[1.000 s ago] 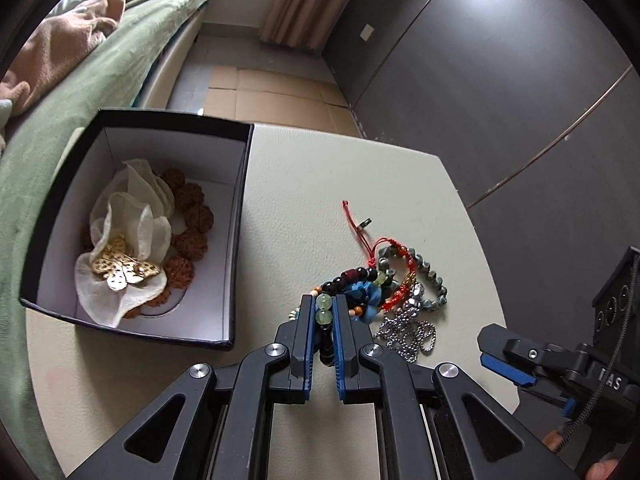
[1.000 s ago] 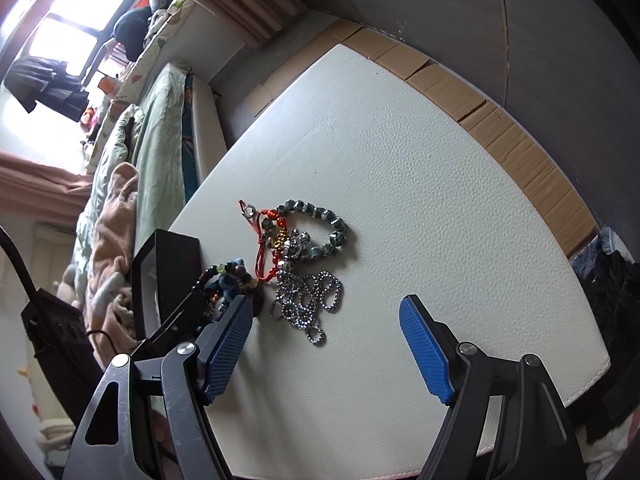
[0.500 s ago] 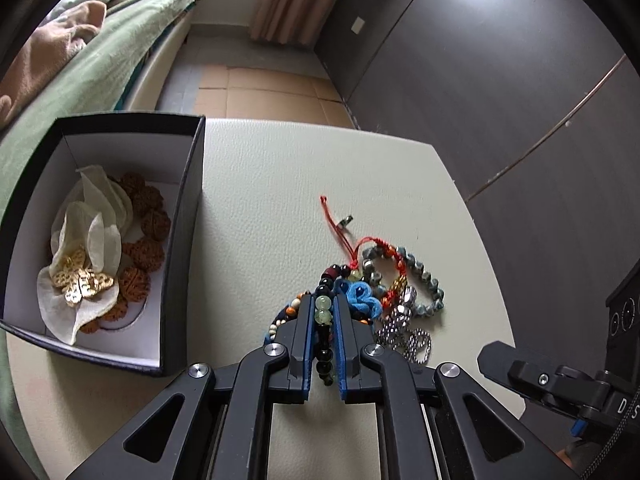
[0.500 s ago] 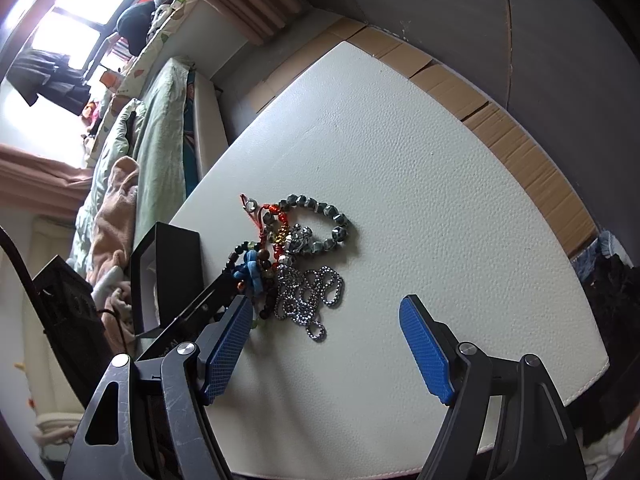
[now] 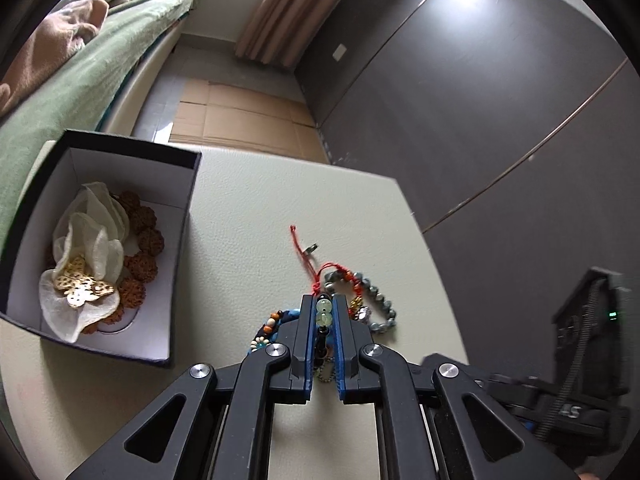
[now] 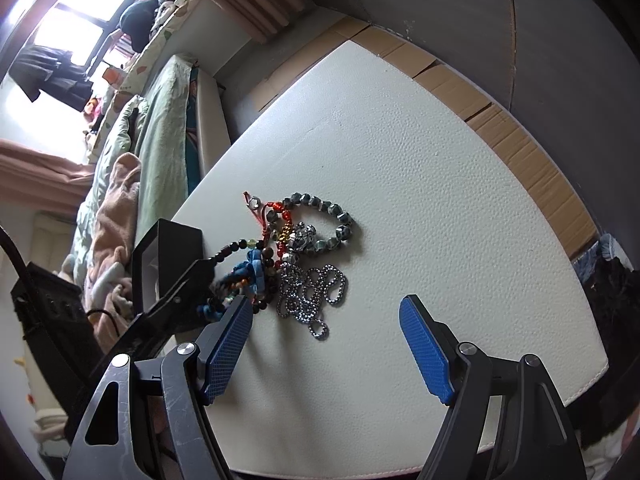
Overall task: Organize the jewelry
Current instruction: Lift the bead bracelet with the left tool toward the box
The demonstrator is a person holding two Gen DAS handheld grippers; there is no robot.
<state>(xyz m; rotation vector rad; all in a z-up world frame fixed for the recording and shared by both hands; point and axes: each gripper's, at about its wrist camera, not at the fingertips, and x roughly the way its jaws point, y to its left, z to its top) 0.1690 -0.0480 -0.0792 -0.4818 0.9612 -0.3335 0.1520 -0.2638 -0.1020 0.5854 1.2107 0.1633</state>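
Since earlier, we lifted the beads, pinched in our left gripper; right gripper gapes empty; box, left of frame, holds some; pile remains.

black box mostly hidden behind left claw, silver ball chain largely covered by claw fingers

Your views are sharp but bowed at the edges; the window blows out white, and soft shadows fall on the counter nearest you.
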